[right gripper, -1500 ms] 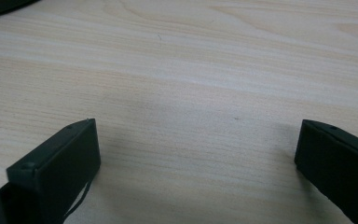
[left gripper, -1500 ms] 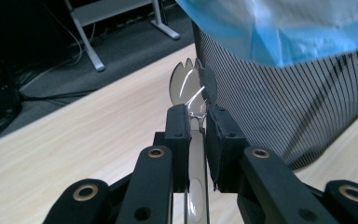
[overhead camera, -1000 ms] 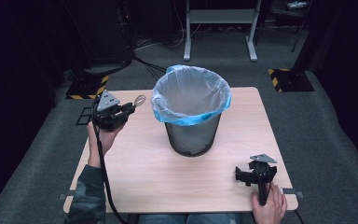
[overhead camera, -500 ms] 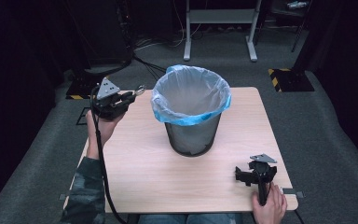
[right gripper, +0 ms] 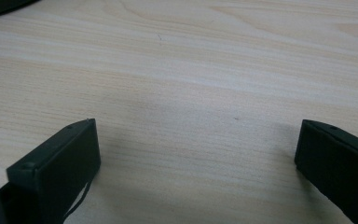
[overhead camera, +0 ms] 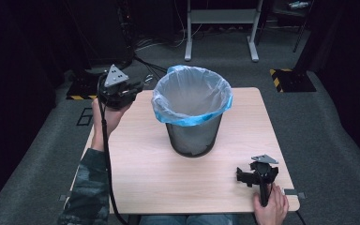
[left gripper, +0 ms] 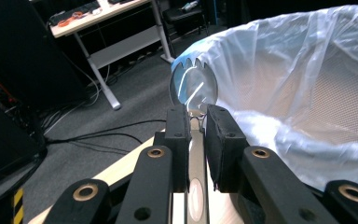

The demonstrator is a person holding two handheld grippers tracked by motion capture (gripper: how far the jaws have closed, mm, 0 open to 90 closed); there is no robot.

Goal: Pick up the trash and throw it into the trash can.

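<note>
The wooden table [overhead camera: 136,187] stood on a grey carpet, with dark room around it and a white-legged desk [overhead camera: 220,28] behind. Near the middle of the table stood a black mesh bin [overhead camera: 192,138], upright, lined with a clear bag [overhead camera: 192,91] whose blue edge was folded over the rim. At the far left corner of the table the person's left hand [overhead camera: 108,117] held the left gripper [overhead camera: 138,86] raised above the tabletop, just beside the rim of the bin and pointing toward it. Its jaws were pressed on the handle of a metal spork [left gripper: 195,88], which lay between the two pads [left gripper: 176,135] along the gripper's length. The toothed head of the spork stuck out beyond the jaws and was near the bag's edge, apart from it as far as I could see. At the near right corner the right hand [overhead camera: 269,206] held the right gripper [overhead camera: 243,176] low over the table. Its jaws were spread wide with only bare wood between them, well apart from the bin.
</note>
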